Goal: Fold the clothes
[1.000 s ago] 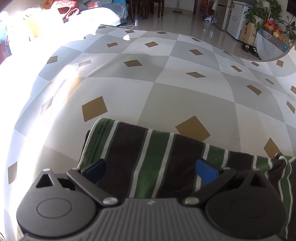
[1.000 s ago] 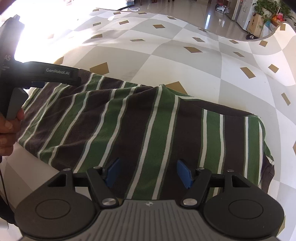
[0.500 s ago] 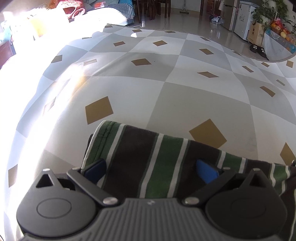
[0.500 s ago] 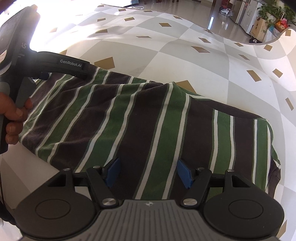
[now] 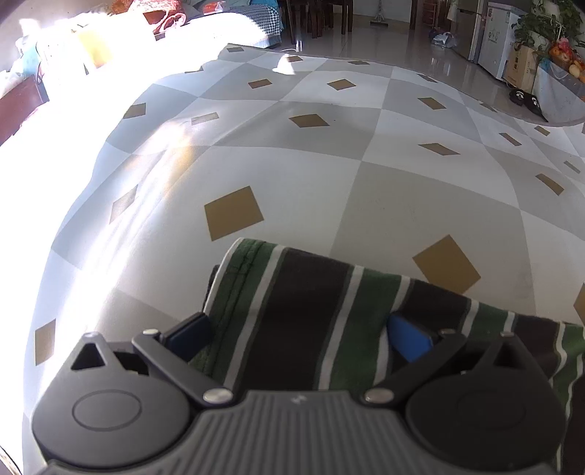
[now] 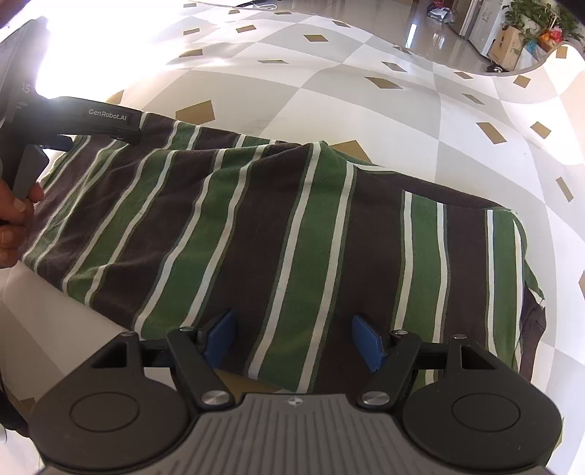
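A striped shirt (image 6: 278, 226) — green, dark brown and thin white bands — lies spread on a bench covered with a checked cloth (image 6: 329, 87) of grey and white squares with small tan diamonds. In the right wrist view the garment fills the middle, its near edge running under the tool and its far edge humped toward twelve o'clock.

The right gripper (image 6: 292, 338) hangs over the near hem. Its jaws stand apart, and have just been opening a little; the blue pads (image 6: 219, 338) sit above the cloth with striped fabric showing between them, not pinched.

The left gripper (image 5: 299, 334) is over the shirt's end with the stitched green hem (image 5: 237, 277). Its jaws are spread wide, one pad off the fabric's edge at nine o'clock, the other at three o'clock; a fold rises against that pad, yet the pads do not press together on anything.

From the right wrist view the left tool's black body (image 6: 73, 120) reaches in at ten o'clock over the shirt's far corner, a hand (image 6: 14, 219) on its grey trigger.

Beyond the bench, at one o'clock — shiny floor, a white appliance (image 5: 493, 40) and potted plants (image 5: 544, 22).
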